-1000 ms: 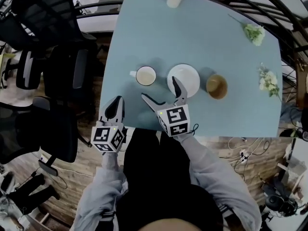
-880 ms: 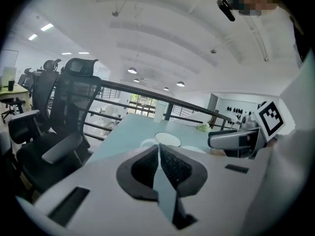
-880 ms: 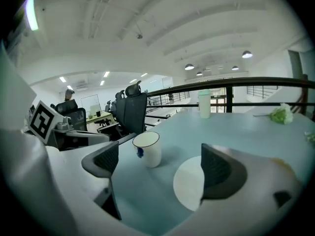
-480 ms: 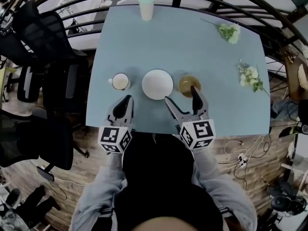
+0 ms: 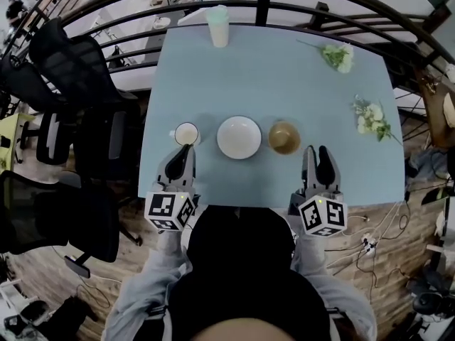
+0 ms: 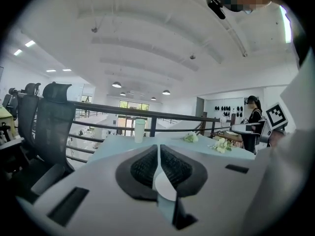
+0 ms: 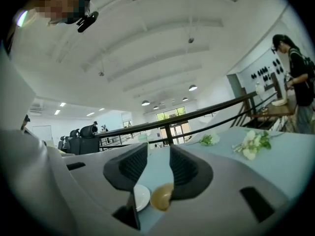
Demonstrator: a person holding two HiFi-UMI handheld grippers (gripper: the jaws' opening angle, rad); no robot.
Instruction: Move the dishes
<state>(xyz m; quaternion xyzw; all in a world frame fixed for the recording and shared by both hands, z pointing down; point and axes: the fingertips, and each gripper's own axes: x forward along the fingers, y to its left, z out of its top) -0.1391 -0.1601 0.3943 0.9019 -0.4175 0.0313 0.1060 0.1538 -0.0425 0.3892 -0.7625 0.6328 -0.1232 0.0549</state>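
The tabletop is recorded as smooth and matt. The plate and mug are noted as glossy white ceramic, the bowl as brown-glazed. The floor is recorded as wood planking, the railing as dark metal.

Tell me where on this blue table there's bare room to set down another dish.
Widest bare patch on the table: between the tall cup and the dish row. Also free: right of the brown bowl, short of the right-edge flowers. Crowded: mug, plate and bowl sit close together.
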